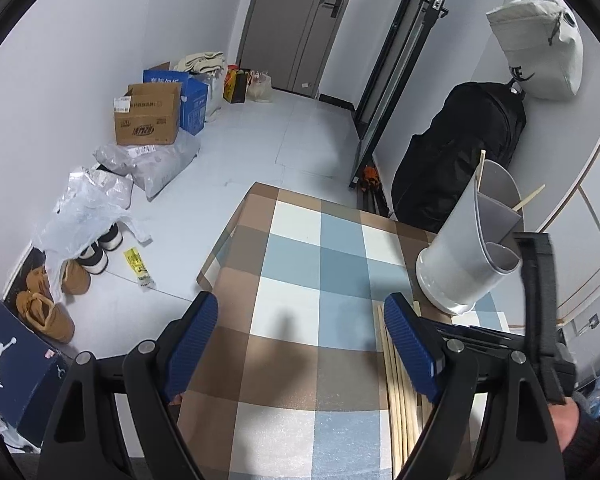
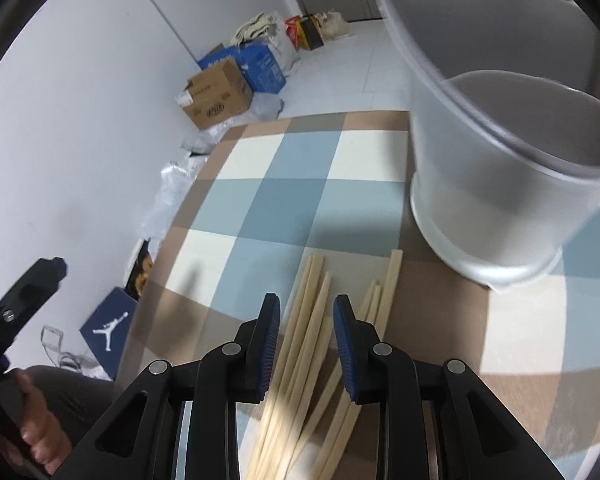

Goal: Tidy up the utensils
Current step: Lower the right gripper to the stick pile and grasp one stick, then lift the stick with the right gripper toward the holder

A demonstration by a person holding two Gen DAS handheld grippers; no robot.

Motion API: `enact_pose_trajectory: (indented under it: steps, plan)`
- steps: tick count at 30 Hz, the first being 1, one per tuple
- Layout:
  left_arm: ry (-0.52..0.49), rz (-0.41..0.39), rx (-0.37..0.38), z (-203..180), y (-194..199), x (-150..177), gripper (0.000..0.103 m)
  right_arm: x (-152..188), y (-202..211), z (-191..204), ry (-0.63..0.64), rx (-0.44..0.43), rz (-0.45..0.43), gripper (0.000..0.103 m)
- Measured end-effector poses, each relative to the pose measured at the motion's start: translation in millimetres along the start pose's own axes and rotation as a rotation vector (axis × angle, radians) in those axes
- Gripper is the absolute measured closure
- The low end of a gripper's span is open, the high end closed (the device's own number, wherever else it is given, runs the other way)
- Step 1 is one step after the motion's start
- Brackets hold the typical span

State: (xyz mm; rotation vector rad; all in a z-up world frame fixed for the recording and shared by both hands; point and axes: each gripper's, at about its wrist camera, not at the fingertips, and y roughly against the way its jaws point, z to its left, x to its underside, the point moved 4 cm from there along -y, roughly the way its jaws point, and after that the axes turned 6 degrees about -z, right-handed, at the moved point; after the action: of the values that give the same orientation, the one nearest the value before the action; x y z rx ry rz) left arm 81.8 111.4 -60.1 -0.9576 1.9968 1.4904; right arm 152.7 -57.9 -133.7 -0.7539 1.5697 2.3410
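Observation:
Several wooden chopsticks (image 2: 312, 328) lie in a loose bundle on the checked tablecloth (image 2: 284, 200); they also show in the left wrist view (image 1: 398, 380). A grey-white utensil holder (image 2: 496, 168) with two compartments stands upright just beyond them, also in the left wrist view (image 1: 466, 248), where two chopsticks (image 1: 479, 172) stick out of its taller compartment. My right gripper (image 2: 306, 304) is open and empty, jaws either side of the bundle just above it. My left gripper (image 1: 300, 308) is open wide and empty over the cloth, left of the chopsticks.
The table's left edge (image 1: 224, 236) drops to a tiled floor with cardboard boxes (image 1: 148, 118), plastic bags (image 1: 88, 204), shoes (image 1: 46, 308) and a blue shoebox (image 1: 16, 364). A black bag (image 1: 460, 152) leans behind the holder.

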Motion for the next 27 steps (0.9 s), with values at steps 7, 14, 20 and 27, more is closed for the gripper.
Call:
enact_pose_trajectory:
  steps: [7,14,20,27]
  plan:
    - [0.032,0.008,0.005,5.5,-0.6,-2.3,0.021,-3.8,-20.9,-5.0,0.003,0.046,0.046,0.079]
    - [0.03,0.011,0.001,5.6,-0.2,-3.1,0.021,-3.0,-13.2,1.8,0.044,0.069,0.016,0.097]
    - [0.017,0.021,-0.007,4.5,-3.4,-0.2,0.021,-7.3,12.3,-0.6,0.013,0.045,-0.057,0.098]
    - [0.007,0.056,-0.015,2.2,-8.2,7.2,0.021,-8.6,57.2,-5.4,-0.014,0.001,-0.178,0.098]
